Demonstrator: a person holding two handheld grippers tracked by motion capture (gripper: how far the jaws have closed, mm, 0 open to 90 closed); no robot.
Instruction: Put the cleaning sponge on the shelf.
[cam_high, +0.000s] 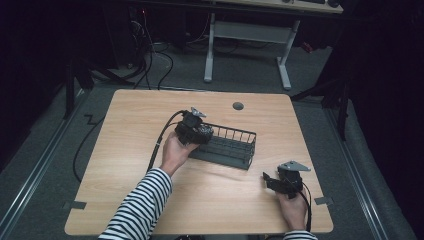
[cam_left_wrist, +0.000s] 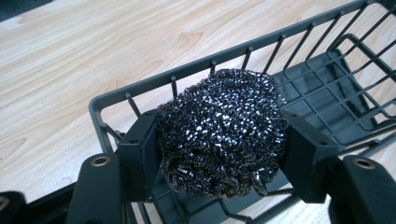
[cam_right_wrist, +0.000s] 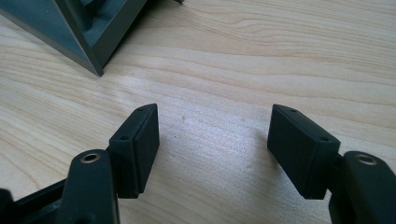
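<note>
My left fingers are clamping a steel scourer from both sides, holding it over the near end of the dark wire basket at frame centre; my right gripper is gaping wide, grasping nothing, hovering over bare table.

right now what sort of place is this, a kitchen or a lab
Most likely a lab or recording room, not a kitchen: a bare wooden table stands on grey carpet, cables trail across the floor, and a second desk sits behind. The wire basket and steel scourer look like props.
</note>
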